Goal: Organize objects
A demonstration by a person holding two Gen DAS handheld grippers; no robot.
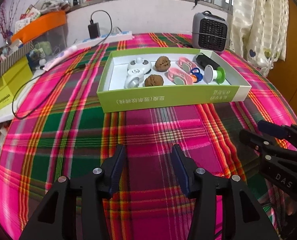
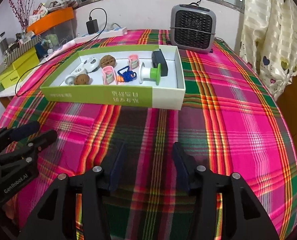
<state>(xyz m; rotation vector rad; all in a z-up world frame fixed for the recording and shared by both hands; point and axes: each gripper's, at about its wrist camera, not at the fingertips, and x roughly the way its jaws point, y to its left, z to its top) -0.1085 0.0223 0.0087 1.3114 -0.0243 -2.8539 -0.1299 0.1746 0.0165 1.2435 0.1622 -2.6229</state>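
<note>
Nearest to me, my left hand-held gripper [image 1: 148, 160] stands open over the plaid cloth [image 1: 148, 124], nothing between its pads. My right hand-held gripper [image 2: 148, 158] is likewise open and empty, short of the green box [image 2: 116, 98]. Neither touches the box. Beyond them the box sits on the counter, lid off. Inside it I see two walnuts [image 1: 154, 80], with two white round gadgets [image 1: 139, 66] to the left of them. To the right of the walnuts lie two pink clips [image 1: 179, 76], a blue cord loop [image 1: 195, 73], a white-and-green spool [image 1: 215, 74] and a black case [image 1: 205, 61]. Behind the box stands a grey fan heater [image 2: 193, 29]; behind its left end lies a power strip [image 1: 106, 37].
</note>
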